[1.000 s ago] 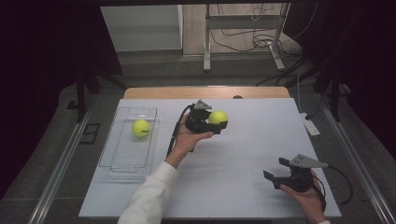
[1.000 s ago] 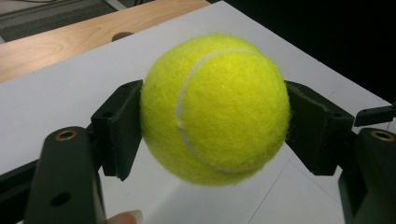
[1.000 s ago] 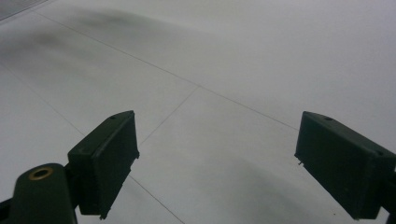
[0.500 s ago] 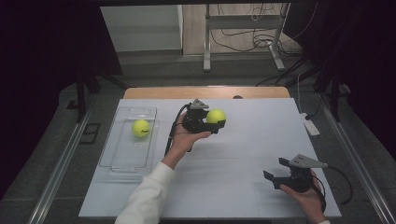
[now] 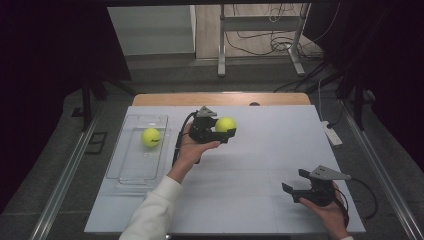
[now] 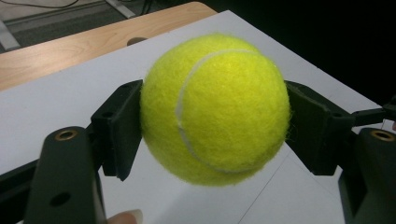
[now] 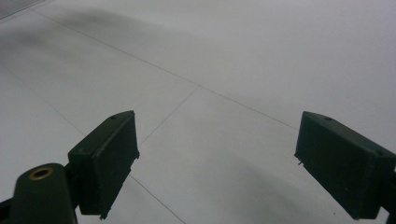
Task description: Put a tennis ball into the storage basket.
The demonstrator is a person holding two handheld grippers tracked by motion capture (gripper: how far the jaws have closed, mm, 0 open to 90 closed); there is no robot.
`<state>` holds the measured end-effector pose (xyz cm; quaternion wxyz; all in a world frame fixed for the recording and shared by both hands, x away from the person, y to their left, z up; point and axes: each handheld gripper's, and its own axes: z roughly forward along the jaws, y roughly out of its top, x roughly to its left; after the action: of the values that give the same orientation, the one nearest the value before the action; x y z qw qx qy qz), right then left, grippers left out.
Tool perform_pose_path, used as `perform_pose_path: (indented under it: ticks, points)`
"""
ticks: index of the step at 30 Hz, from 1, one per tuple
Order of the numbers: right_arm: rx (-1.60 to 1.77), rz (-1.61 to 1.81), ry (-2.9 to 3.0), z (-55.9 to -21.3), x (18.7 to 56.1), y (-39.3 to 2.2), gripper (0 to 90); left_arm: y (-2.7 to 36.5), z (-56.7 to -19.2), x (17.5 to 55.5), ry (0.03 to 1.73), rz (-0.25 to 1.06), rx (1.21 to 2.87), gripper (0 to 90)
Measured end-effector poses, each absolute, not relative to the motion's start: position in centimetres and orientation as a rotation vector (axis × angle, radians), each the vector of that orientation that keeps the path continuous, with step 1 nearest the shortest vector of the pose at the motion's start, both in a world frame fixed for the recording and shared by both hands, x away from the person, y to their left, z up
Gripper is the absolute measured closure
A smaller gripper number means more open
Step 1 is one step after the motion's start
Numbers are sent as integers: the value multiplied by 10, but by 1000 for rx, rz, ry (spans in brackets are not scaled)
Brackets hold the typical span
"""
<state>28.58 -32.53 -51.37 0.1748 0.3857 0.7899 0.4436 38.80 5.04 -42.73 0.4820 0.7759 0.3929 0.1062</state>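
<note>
— What do we have in the left gripper (image 5: 226,134)?

— We have a tennis ball (image 6: 215,108) clamped there. In the left gripper view its fingers (image 6: 119,128) press against the ball's two sides, one pad on each flank, so they are clenched on it and stand only as far apart as the ball is wide.

— And where is that ball?

— We see it lifted off the bench (image 5: 260,165), out in front of the left hand (image 5: 192,150), over the far middle part of the white surface. In the high view it sits just to the right of the gripper's black body.

— How does the ball look to us?

— Bright yellow-green and fuzzy, with a pale curved seam running down its front. It looks round and undented between the pads, though we cannot tell how hard they squeeze.

— What about the right gripper (image 5: 295,191)?

— We see its fingers (image 7: 105,158) spread wide and released, with nothing between them but bare white bench. The right hand (image 5: 327,212) keeps it low near the bench's near right corner, well apart from the left one.

— Anything else we should note?

— A second tennis ball (image 5: 150,137) lies inside the clear plastic tray (image 5: 125,172) at the bench's left side, near the tray's far end.
</note>
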Motion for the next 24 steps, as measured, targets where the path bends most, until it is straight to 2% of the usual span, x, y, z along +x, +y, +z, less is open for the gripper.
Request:
perform_pose_path:
  ticks: [24]
  points:
    - [1096,1251,2237,-514,286,-325,132,68,-420,374,965,298,1856,271]
